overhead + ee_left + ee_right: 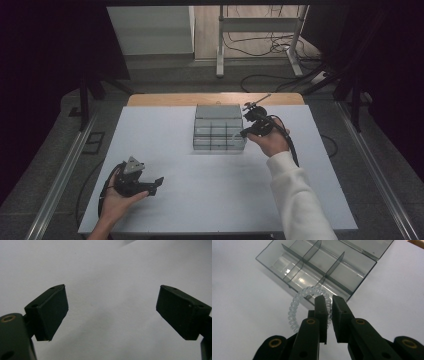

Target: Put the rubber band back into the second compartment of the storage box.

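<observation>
Right claw (329, 312): jaws drawn close together and clamped on a clear spiral hair tie (298, 307), gripped at one side of the coil. The rest of the ring hangs free to the left of the jaws in the right gripper view. The tie is held above the near corner of the organiser box, clear of the worktop.

In the high view the right claw (248, 131) sits at the right edge of the box, held in the person's right hand (272, 140) (white sleeve on the forearm).

Organiser box (317, 267): transparent grey plastic, lid folded open at the back, interior split by thin dividers into several compartments. It stands on the white worktop (210, 190), towards the far middle.

Left claw (112, 312): jaws standing wide apart, nothing between them, pale worktop surface beneath. In the high view the left claw (156, 184) is low at the near left of the worktop, well apart from the box, held in the left hand (117, 200), with a grey three-cornered plate on top.
</observation>
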`<act>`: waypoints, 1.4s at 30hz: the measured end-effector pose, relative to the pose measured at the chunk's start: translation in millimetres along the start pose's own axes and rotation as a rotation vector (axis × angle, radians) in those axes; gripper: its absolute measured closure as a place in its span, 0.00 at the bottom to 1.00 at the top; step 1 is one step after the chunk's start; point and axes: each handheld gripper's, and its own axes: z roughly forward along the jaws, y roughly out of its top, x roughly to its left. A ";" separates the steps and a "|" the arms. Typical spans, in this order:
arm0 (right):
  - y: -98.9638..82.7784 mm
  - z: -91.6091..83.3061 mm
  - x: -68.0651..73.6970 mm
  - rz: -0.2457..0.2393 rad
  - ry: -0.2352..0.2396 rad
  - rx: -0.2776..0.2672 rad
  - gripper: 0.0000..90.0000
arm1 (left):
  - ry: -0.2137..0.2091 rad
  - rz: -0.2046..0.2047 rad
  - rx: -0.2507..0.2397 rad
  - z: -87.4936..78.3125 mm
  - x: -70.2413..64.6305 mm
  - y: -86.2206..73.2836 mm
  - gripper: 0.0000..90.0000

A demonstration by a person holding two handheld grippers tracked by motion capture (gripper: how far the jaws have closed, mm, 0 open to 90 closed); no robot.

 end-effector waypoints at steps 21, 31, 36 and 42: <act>28.1 22.8 -7.1 0.017 -0.001 0.015 0.92 | -0.001 0.003 0.004 0.8 0.2 -0.2 0.12; 38.1 32.7 -7.9 0.021 -0.003 0.007 0.92 | 0.001 0.005 0.010 0.6 1.0 -0.6 0.12; 44.6 38.3 -8.0 0.029 -0.005 0.008 0.92 | -0.003 0.005 0.008 0.3 0.9 -0.9 0.12; 54.2 44.5 -9.9 0.033 -0.012 0.004 0.92 | -0.003 0.005 0.008 0.2 0.8 -1.2 0.12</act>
